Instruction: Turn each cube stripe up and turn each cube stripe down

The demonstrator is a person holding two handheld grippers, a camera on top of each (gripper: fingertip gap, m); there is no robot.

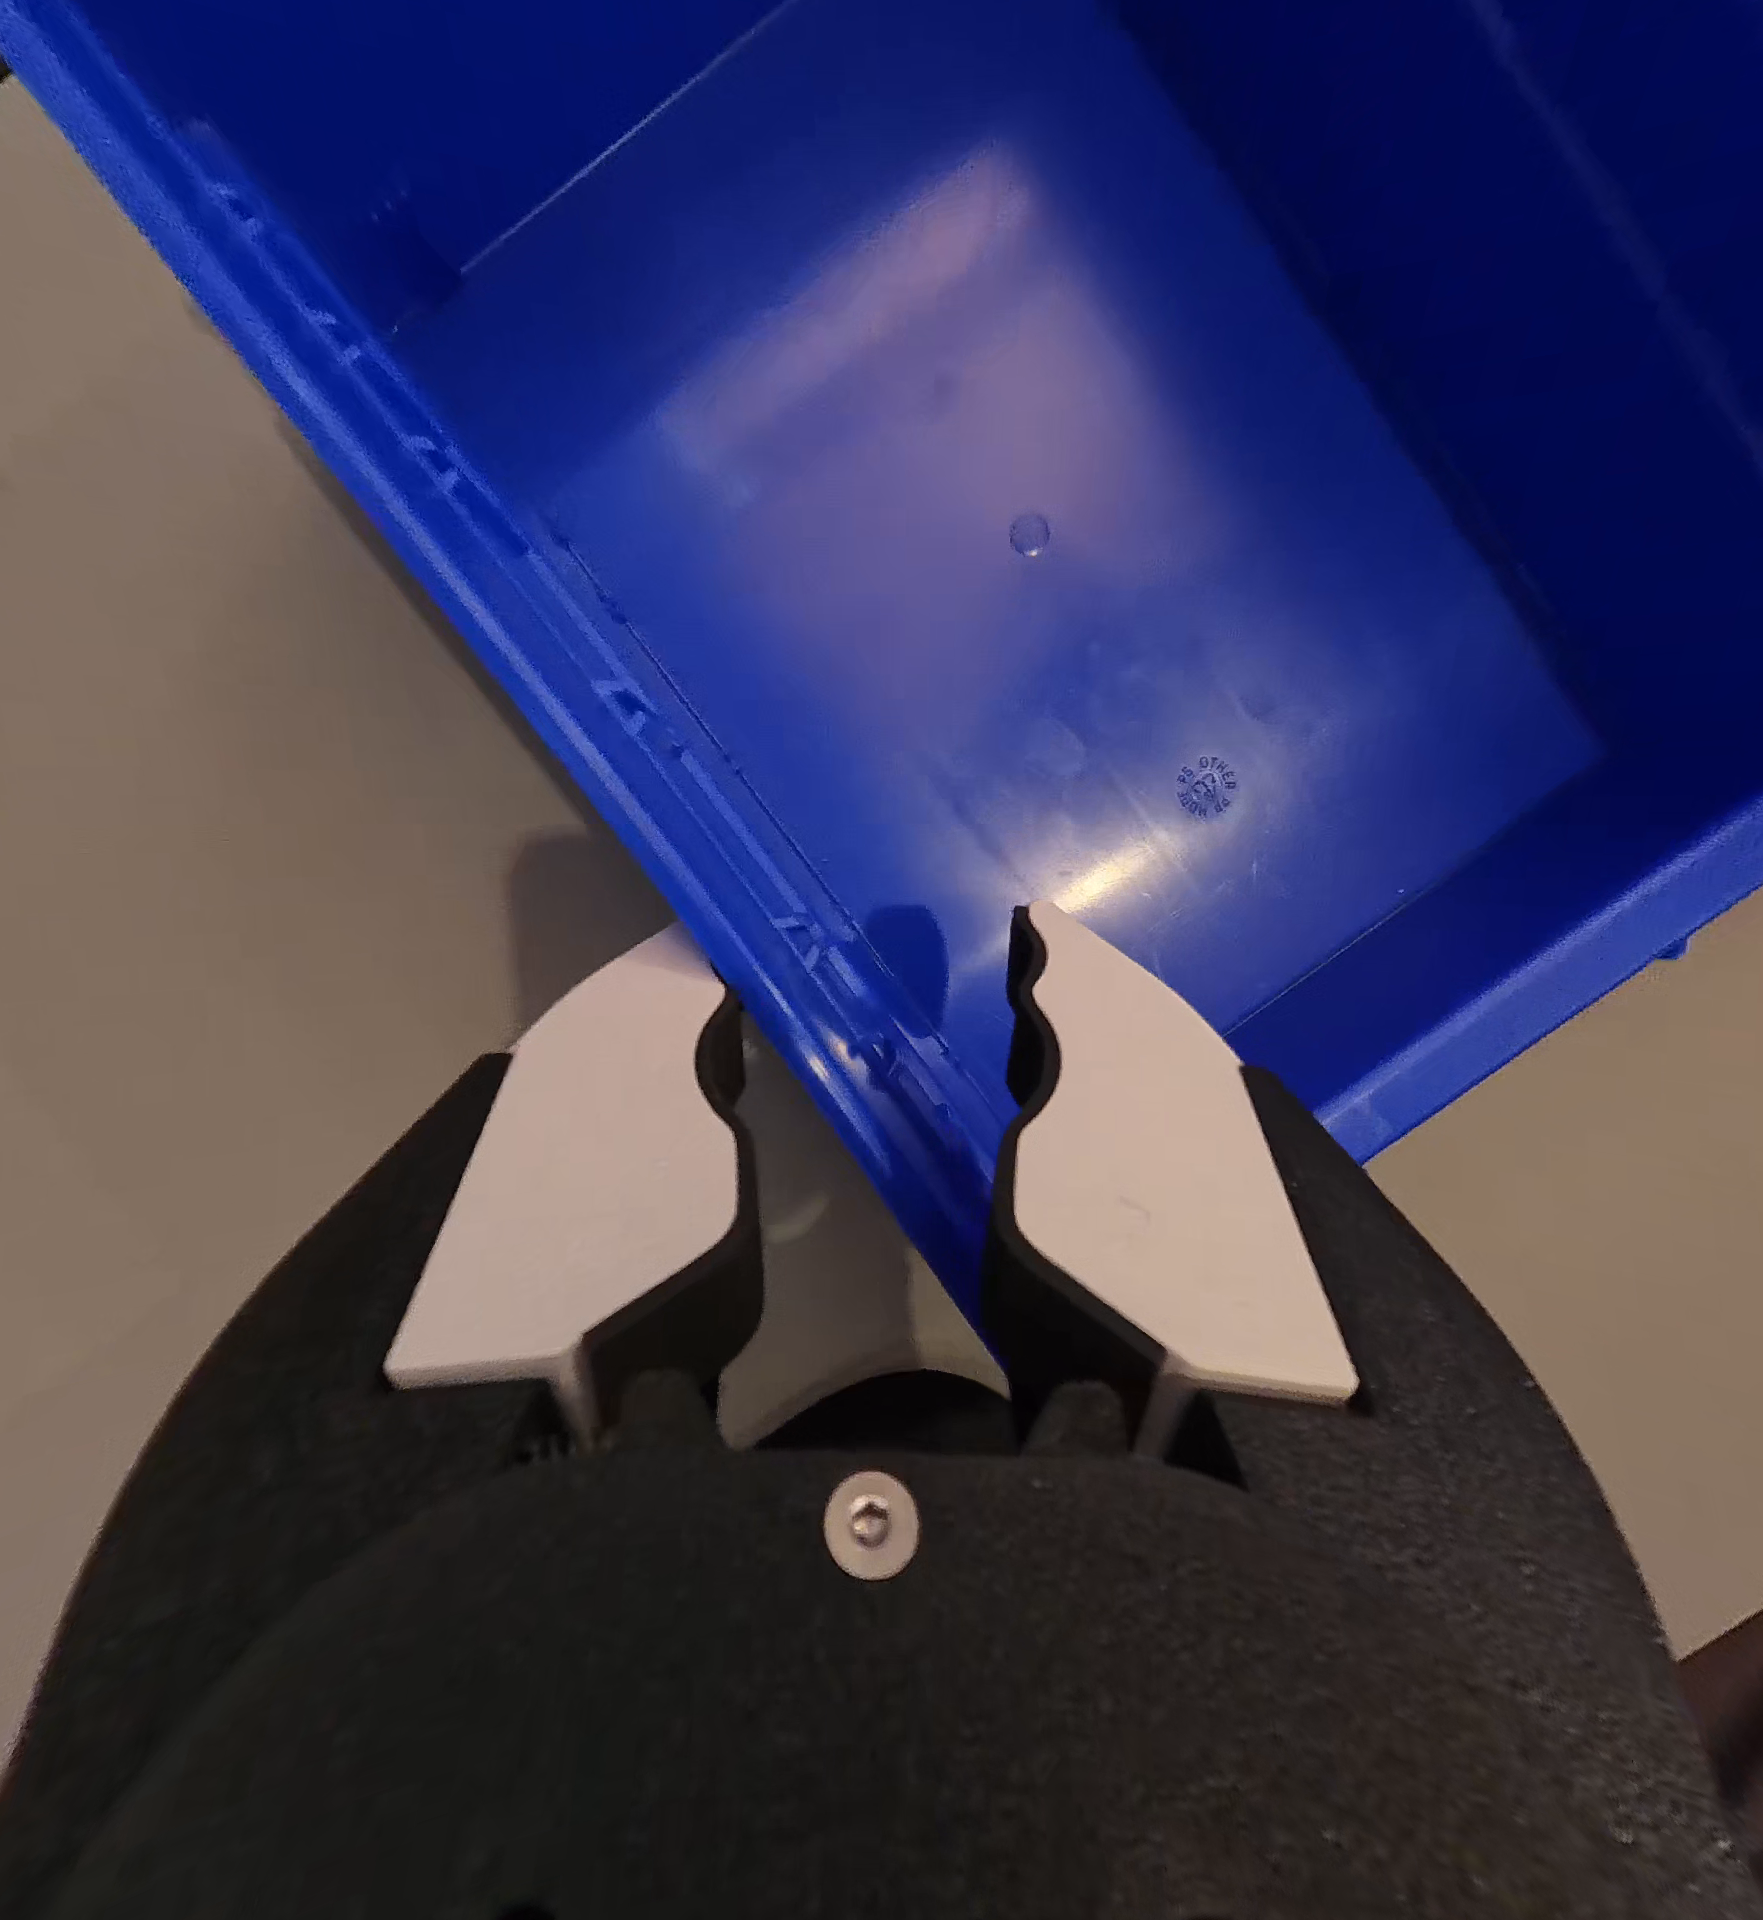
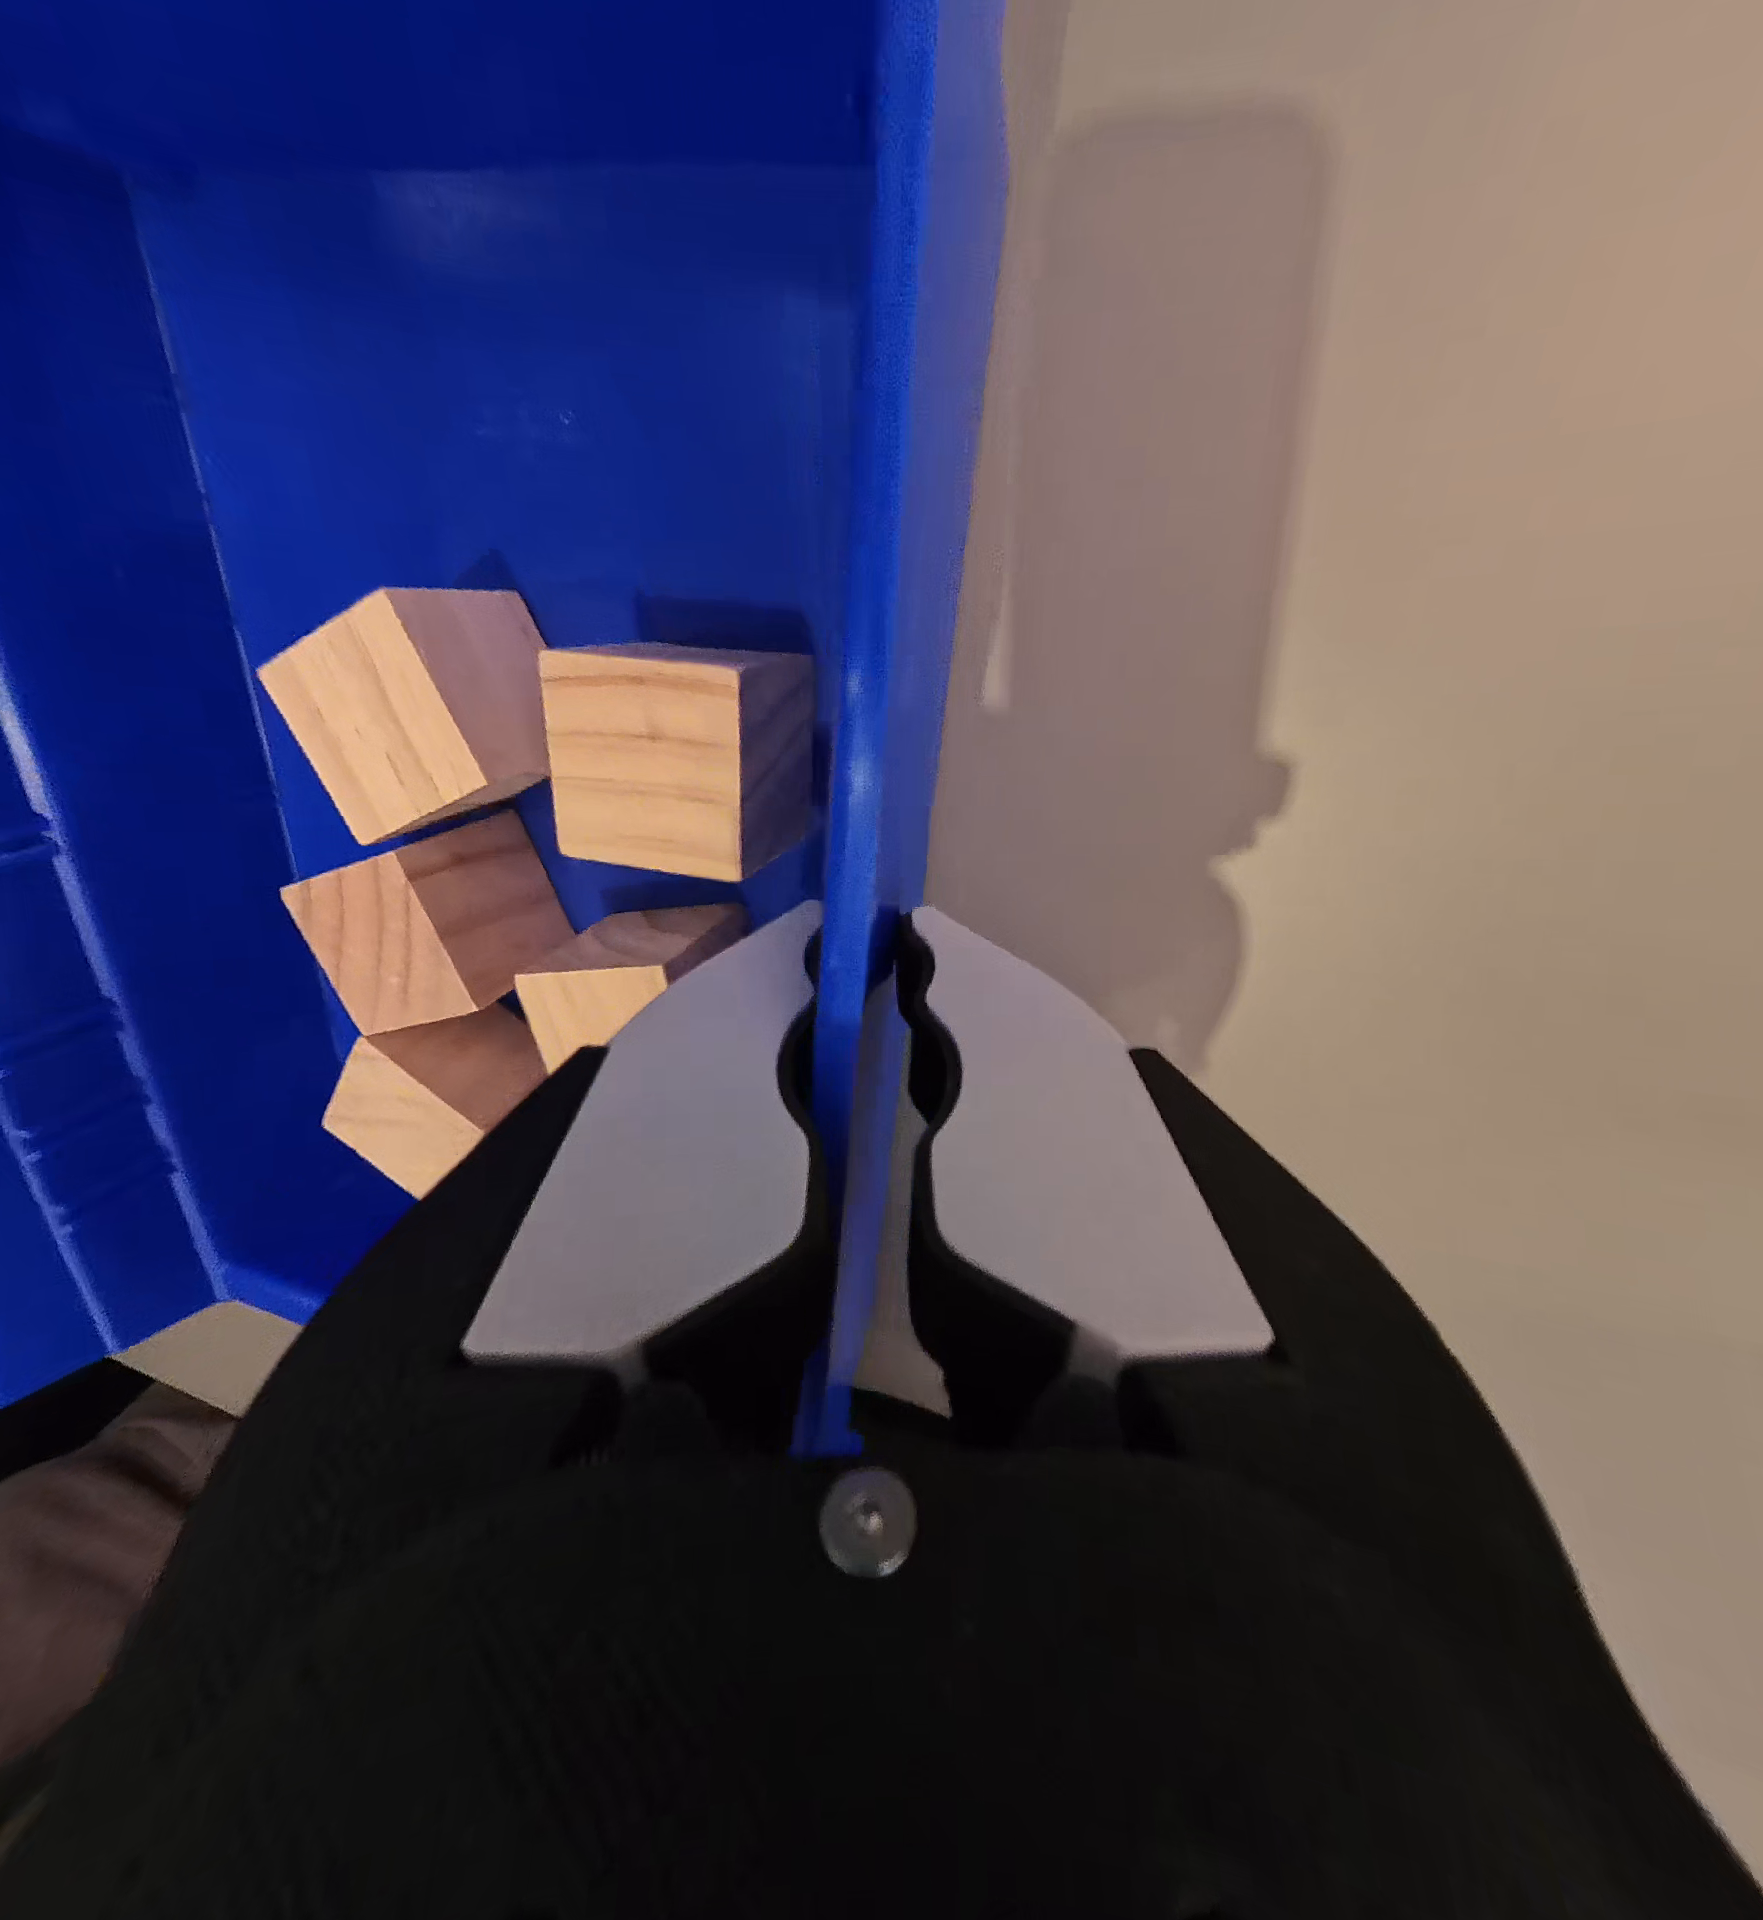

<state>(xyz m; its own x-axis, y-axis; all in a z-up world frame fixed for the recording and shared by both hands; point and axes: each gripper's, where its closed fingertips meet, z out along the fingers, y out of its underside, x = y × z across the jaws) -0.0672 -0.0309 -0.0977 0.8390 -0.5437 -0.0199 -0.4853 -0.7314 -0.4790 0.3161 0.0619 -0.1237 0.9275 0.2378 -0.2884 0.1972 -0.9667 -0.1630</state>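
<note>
A blue plastic bin (image 1: 960, 520) fills the left wrist view; the part of its floor seen there is bare. My left gripper (image 1: 861, 935) straddles the bin's ribbed rim (image 1: 648, 717), one finger outside and one inside, and is closed on it. In the right wrist view my right gripper (image 2: 864, 920) is shut on another wall of the bin (image 2: 887, 520). Several plain wooden cubes (image 2: 648, 758) lie tumbled together inside, against that wall. No stripe shows on their visible faces. The lowest cubes are partly hidden behind my left finger.
The bin rests on or just over a beige table (image 1: 129, 727), which also shows in the right wrist view (image 2: 1479, 727) with the gripper's shadow on it. The table's edge and a dark blurred area (image 2: 25, 1558) show at lower left.
</note>
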